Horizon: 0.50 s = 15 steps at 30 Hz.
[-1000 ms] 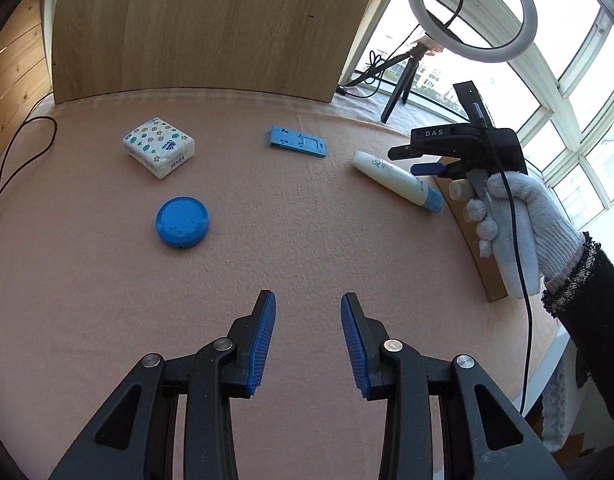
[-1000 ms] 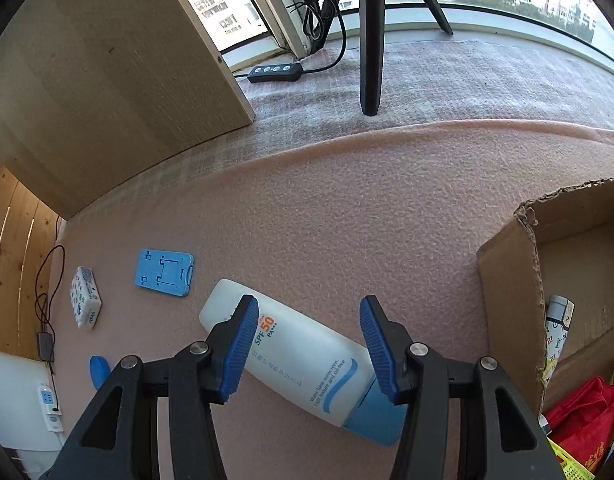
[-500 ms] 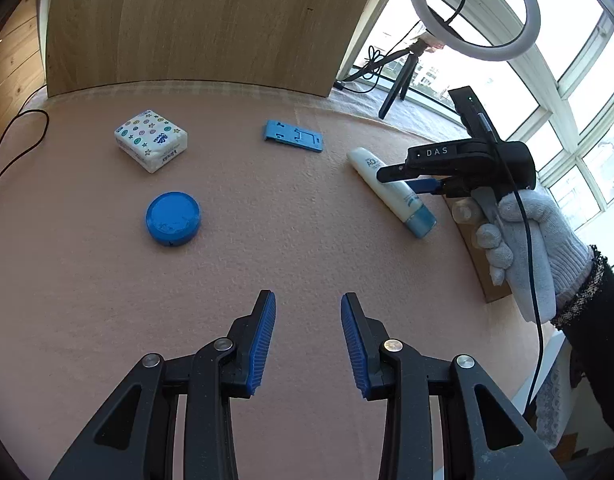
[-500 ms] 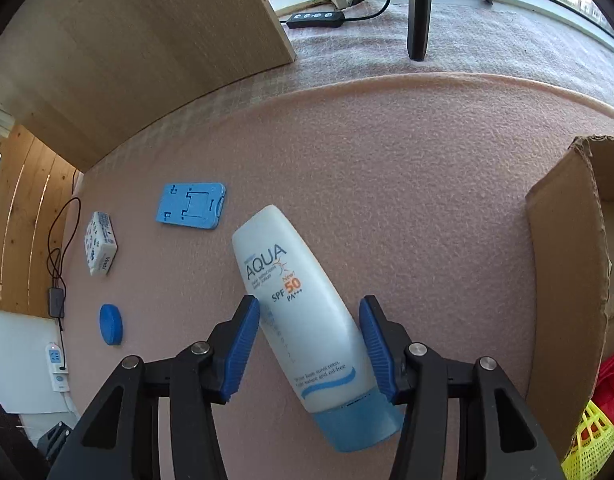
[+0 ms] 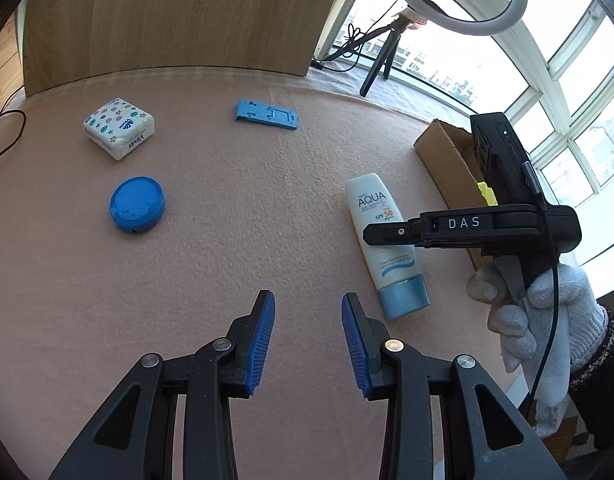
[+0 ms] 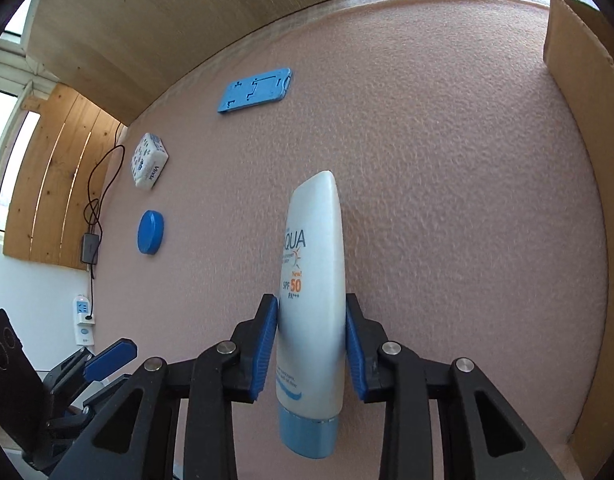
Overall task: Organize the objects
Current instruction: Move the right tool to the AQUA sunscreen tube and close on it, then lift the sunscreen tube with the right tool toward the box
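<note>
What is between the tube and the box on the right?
Nothing visible. The right gripper has its jaws against the tube, and only bare pink mat lies between it and the box. The box's near wall must be cleared.

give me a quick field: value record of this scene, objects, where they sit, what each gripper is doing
surface: pink felt mat
right gripper: pads on both sides of the sunscreen tube, which is tipped on its edge
left gripper: open, holding nothing, above bare mat
cardboard box: at the mat's right edge, near the tube
tissue pack: far left, on the mat
blue round lid: nearer than the tissue pack
blue flat stand: far centre, lying flat
</note>
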Motion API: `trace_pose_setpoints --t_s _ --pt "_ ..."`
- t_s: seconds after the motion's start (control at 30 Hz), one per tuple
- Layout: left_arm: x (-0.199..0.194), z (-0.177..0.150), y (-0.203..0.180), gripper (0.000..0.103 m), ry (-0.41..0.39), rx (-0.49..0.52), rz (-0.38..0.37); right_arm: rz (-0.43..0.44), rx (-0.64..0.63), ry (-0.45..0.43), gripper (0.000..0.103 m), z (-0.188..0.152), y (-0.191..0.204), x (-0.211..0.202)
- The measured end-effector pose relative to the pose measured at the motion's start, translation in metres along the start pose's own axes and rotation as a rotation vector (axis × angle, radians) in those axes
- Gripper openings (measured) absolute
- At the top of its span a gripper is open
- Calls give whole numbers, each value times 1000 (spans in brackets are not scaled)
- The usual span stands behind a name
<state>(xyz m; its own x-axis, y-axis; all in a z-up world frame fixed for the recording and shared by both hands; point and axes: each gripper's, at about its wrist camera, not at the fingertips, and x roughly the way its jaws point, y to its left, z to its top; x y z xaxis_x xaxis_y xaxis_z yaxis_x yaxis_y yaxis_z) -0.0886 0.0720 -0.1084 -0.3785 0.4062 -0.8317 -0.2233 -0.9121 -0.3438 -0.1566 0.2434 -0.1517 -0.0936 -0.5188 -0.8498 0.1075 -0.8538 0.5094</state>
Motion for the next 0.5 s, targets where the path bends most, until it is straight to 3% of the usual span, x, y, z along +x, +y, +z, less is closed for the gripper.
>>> trace_pose_setpoints --t_s 0.13,0.3,0.5 --pt "17 -4 -17 38 41 22 -49 15 5 8 30 -22 -3 -6" --pt "42 -6 -44 44 96 55 -111 -98 -71 -48 44 -31 -1 -22" --pt "72 -5 -66 45 149 70 -143 -110 -87 -42 45 -33 -4 -31"
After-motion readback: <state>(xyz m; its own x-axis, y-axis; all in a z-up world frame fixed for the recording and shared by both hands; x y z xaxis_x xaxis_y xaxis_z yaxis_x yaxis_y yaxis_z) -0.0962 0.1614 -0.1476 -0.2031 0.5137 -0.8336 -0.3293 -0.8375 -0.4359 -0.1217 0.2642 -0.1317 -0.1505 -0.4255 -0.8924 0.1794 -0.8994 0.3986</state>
